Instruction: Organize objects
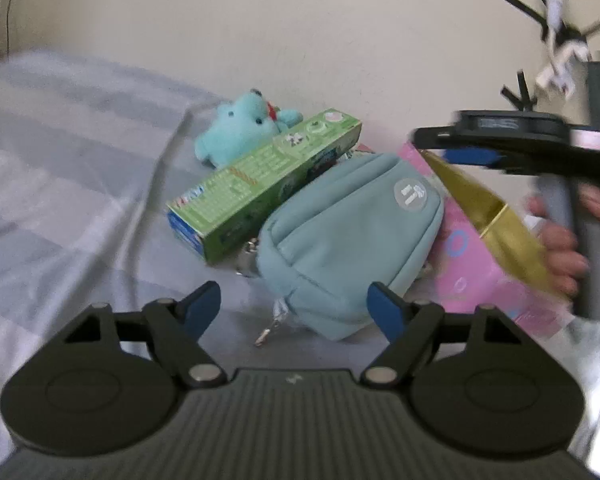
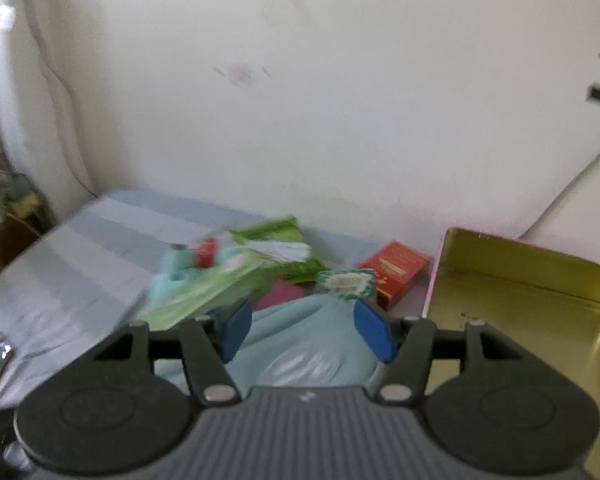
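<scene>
A light blue zip pouch [image 1: 348,240] lies on the bed sheet between a green carton [image 1: 260,184] and a pink box with a gold inside [image 1: 488,216]. A turquoise plush toy [image 1: 240,128] lies behind the carton. My left gripper [image 1: 296,312] is open, its blue pads on either side of the pouch's near end without touching it. My right gripper [image 2: 302,332] is open above the pouch [image 2: 308,344]; it also shows at the right of the left wrist view [image 1: 472,156], held by a hand.
The striped grey-blue sheet [image 1: 60,184] spreads to the left. A cream wall [image 2: 300,100] stands close behind the pile. In the right wrist view a red box [image 2: 396,272], a green packet [image 2: 284,248] and the gold box interior [image 2: 512,300] lie around the pouch.
</scene>
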Demonstrator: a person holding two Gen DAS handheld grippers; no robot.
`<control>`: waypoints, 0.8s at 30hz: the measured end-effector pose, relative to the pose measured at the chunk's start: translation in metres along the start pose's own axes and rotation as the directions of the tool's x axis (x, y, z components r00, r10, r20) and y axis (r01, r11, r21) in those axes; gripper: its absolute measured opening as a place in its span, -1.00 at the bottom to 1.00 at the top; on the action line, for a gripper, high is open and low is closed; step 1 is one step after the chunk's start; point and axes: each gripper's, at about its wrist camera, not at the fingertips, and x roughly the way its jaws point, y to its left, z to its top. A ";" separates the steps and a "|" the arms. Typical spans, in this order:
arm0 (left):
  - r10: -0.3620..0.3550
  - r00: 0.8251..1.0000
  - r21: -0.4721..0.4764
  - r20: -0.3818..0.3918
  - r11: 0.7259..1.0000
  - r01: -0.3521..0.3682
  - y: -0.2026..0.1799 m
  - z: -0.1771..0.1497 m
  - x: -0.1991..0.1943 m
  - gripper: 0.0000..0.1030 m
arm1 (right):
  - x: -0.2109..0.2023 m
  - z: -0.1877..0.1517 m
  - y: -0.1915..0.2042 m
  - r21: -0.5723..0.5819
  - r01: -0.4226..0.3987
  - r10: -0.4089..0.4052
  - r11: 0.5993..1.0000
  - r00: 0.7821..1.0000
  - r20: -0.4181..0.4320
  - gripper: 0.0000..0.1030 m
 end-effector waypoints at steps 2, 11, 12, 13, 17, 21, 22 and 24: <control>-0.042 0.999 -0.050 -0.021 0.998 0.041 0.004 0.002 0.006 0.59 | 0.029 0.012 -0.009 0.005 0.005 -0.004 1.000 0.998 -0.071 0.16; -0.068 0.997 -0.074 -0.045 0.995 0.064 0.043 -0.007 -0.028 0.20 | -0.009 -0.040 0.014 0.035 -0.125 0.129 0.991 0.981 -0.146 0.43; -0.077 0.996 -0.073 -0.054 0.995 0.073 0.051 -0.011 -0.037 0.20 | -0.023 -0.056 0.019 0.021 -0.146 0.147 0.989 0.978 -0.146 0.45; -0.077 0.995 -0.067 -0.061 0.995 0.073 0.057 -0.014 -0.047 0.20 | -0.038 -0.077 0.022 0.012 -0.174 0.174 0.985 0.974 -0.146 0.45; -0.051 0.996 -0.059 -0.073 0.997 0.047 0.064 -0.018 -0.072 0.46 | -0.080 -0.146 0.021 0.061 -0.298 0.303 0.953 0.944 -0.130 0.47; 0.004 0.997 0.042 -0.076 0.999 -0.001 0.043 -0.020 -0.066 0.51 | -0.096 -0.179 0.023 0.035 -0.236 0.238 0.971 0.968 -0.078 0.61; 0.038 0.997 0.097 -0.067 0.995 -0.032 0.034 -0.025 -0.063 0.48 | -0.093 -0.180 0.021 0.044 -0.240 0.243 0.970 0.967 -0.074 0.60; 0.105 0.994 0.169 -0.044 0.981 -0.096 0.024 -0.033 -0.055 0.45 | -0.079 -0.182 0.021 0.055 -0.246 0.249 0.968 0.967 -0.051 0.59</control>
